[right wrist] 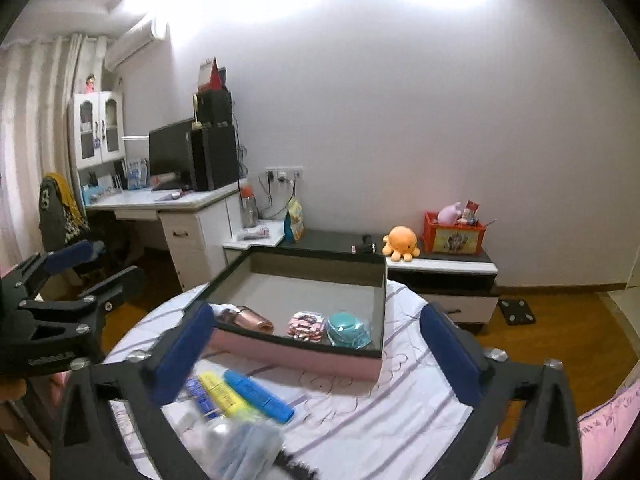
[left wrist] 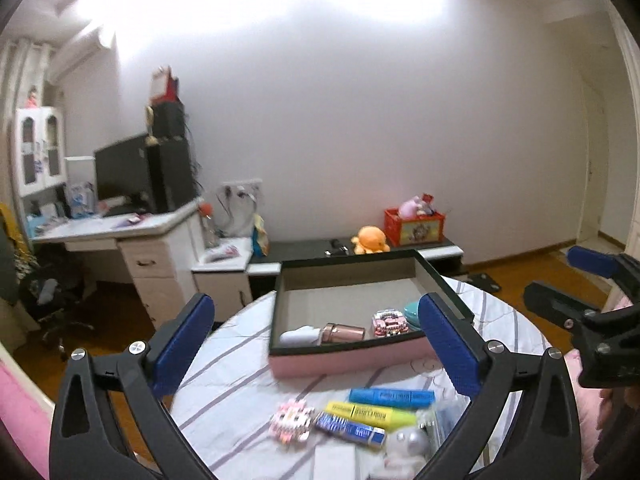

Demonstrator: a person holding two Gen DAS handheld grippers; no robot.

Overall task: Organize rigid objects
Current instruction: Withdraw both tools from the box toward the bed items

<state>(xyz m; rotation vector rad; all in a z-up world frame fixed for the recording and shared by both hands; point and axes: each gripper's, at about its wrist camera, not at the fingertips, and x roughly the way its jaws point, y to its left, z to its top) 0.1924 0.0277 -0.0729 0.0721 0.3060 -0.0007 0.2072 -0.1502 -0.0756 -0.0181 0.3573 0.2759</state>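
Left-wrist and right-wrist fisheye views of a round worktop (left wrist: 248, 432) covered with a white cloth striped in purple. Left claw (left wrist: 316, 344): blue-padded fingers spread fully apart, nothing between the pads. Right claw (right wrist: 316, 354): likewise wide open and empty (its jaws appear again at about 3 o'clock in the left-wrist view, again spread).

A shallow pink tray (left wrist: 348, 362) with a dark rim stands toward 12 o'clock on the worktop. Along its near wall lie a white object (left wrist: 300, 336), a rose-gold cylinder (left wrist: 344, 333) on its side, a small pink patterned block (left wrist: 390, 322) and a teal rounded case (right wrist: 347, 327), the last at the 3 o'clock end.

Outside the tray, toward 6 o'clock, lie a blue highlighter (left wrist: 392, 396), a yellow highlighter (left wrist: 370, 412) and a dark blue packet (left wrist: 350, 428), side by side and close together. A second pink patterned block (left wrist: 290, 424) lies at 9 o'clock of them. A silver rounded object (left wrist: 408, 442) and a clear plastic bag (right wrist: 248, 444) lie at the near edge (details blurred).

Background: a desk with a monitor (right wrist: 170, 152) at 10 o'clock; an orange plush octopus (right wrist: 400, 242) on a low cabinet at 1 o'clock.
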